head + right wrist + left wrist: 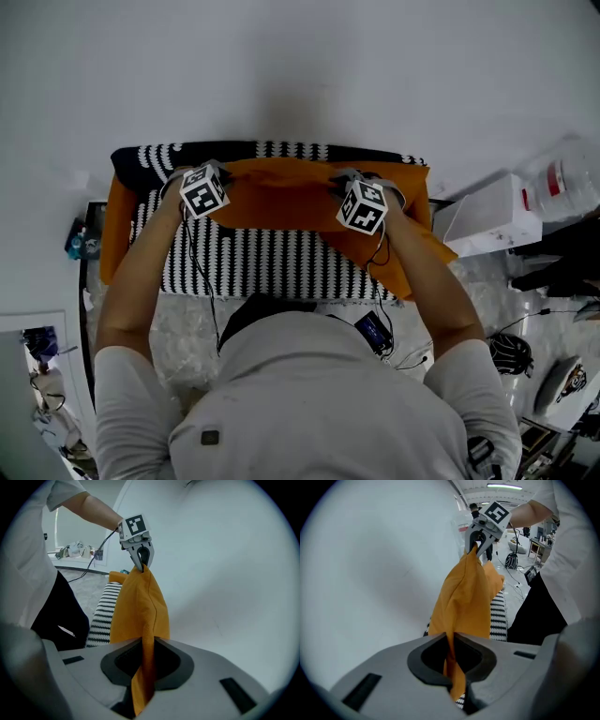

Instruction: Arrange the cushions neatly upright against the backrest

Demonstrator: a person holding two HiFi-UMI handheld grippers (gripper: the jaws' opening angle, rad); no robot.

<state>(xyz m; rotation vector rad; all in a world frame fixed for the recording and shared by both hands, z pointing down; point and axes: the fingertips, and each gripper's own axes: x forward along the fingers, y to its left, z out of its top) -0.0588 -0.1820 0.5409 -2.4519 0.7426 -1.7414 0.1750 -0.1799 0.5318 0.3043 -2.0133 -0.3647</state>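
Observation:
An orange cushion [281, 197] hangs stretched between both grippers, above a black-and-white zigzag sofa seat [253, 262], close to the white wall. My left gripper [192, 180] is shut on the cushion's left top corner; the orange fabric [464, 597] runs up out of its jaws. My right gripper [352, 187] is shut on the right top corner, with the fabric [140, 611] pinched in its jaws. A second orange cushion [117, 225] lies at the seat's left end. More orange fabric [417, 253] shows at the right end.
The white wall [300, 66] stands straight behind the sofa. A white box [487, 216] and a clear plastic jug [567, 178] sit to the right. Cables and a small device [375, 330] lie on the floor near the person's legs.

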